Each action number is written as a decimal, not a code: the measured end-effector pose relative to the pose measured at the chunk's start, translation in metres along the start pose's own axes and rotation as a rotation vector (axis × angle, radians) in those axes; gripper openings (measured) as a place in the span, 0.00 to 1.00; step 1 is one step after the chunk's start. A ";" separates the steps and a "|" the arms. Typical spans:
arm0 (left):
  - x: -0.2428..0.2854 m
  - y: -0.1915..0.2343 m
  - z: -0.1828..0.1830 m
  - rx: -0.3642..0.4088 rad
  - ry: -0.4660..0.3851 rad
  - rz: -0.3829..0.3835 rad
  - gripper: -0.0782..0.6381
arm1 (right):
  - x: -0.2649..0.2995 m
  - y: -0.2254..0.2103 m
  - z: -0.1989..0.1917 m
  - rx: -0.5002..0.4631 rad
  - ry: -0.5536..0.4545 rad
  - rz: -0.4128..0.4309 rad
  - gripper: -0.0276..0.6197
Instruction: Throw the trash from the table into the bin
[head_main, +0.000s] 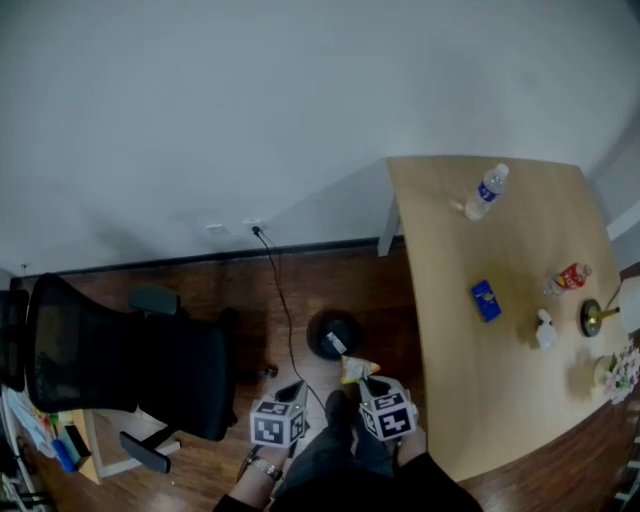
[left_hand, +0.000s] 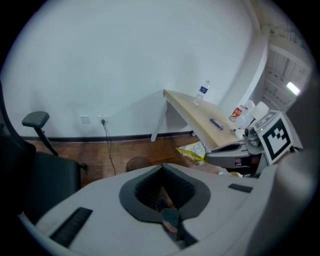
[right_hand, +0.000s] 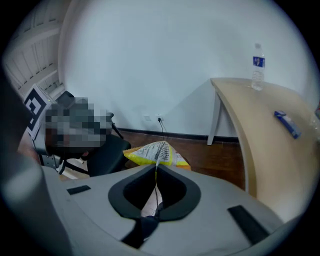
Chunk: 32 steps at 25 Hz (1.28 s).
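The right gripper (head_main: 362, 382) has its fingers pressed together on the top seam of a yellow snack packet (head_main: 358, 369). In the right gripper view the packet (right_hand: 156, 154) stands out just past the fingertips, with its printed side facing the camera. The packet is off the worktop (head_main: 500, 390) and up in the air above the wooden floor. In the head view it shows right beside the near rim of the round black bin (head_main: 333, 333), between the bin and the worktop's edge. Whether it hangs over the opening itself cannot be told. The left gripper (head_main: 297, 388) is held beside the right one. In its own view its fingers (left_hand: 162, 167) are brought together with nothing between them, and the bin (left_hand: 139, 163) lies on the floor just beyond their tips. On the worktop there are a clear water bottle (head_main: 487, 192) lying near the far edge, a blue packet (head_main: 486, 300) at the middle, and a few small items farther along the right side. A black office chair (head_main: 130, 360) stands on the floor to the left, well apart from the bin.
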<state>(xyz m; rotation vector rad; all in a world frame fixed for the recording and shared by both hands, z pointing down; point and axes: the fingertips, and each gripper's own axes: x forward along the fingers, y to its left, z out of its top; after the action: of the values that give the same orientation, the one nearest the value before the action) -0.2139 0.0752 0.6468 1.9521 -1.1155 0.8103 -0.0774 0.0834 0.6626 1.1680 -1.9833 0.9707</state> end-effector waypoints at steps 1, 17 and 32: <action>0.001 0.003 -0.002 -0.013 0.003 0.017 0.11 | 0.009 0.001 -0.001 -0.007 0.010 0.013 0.06; 0.103 0.030 -0.022 -0.044 0.088 0.007 0.12 | 0.151 -0.044 -0.017 0.069 0.114 0.007 0.06; 0.210 0.065 -0.053 -0.061 0.166 -0.029 0.12 | 0.330 -0.101 -0.078 0.106 0.250 -0.034 0.07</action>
<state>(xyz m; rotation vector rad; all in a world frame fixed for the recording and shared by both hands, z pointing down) -0.1917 0.0061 0.8609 1.8113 -1.0003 0.8948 -0.1087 -0.0288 0.9964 1.0754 -1.7279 1.1555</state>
